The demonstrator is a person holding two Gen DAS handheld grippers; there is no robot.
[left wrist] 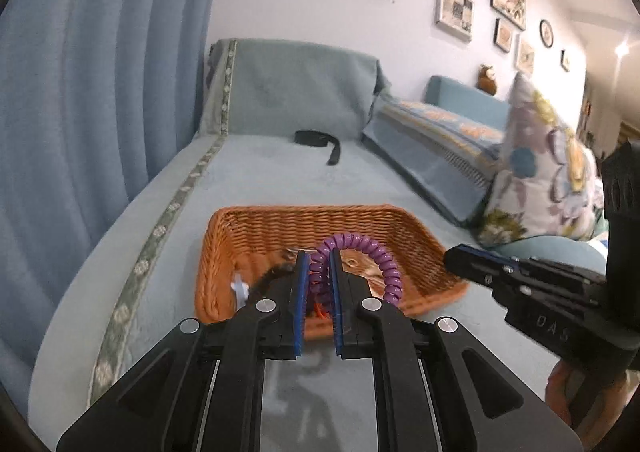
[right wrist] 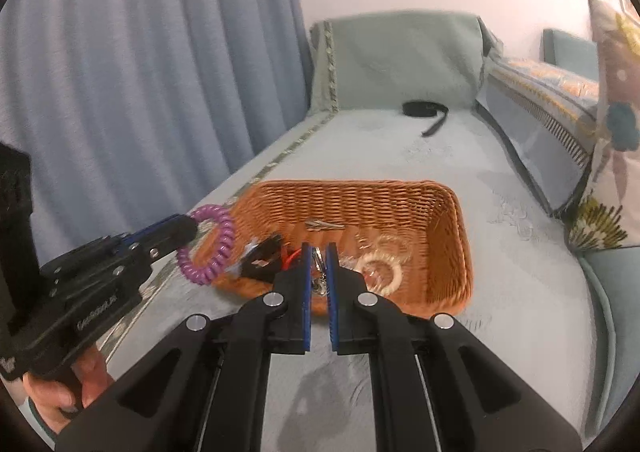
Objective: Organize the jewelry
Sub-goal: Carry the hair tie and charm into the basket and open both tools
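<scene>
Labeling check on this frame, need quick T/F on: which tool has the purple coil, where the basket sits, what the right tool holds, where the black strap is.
1. The left tool grips the purple coil bracelet. True.
2. The wicker basket stands on a wooden table. False: it rests on the light blue sofa cover.
3. The right tool holds a white ring. False: nothing is clearly gripped between its nearly closed fingers; the white ring lies in the basket.
4. The black strap lies on the sofa beyond the basket, not touching it. True.
5. The bracelet lies flat in the basket. False: it hangs from the left tool, lifted.
</scene>
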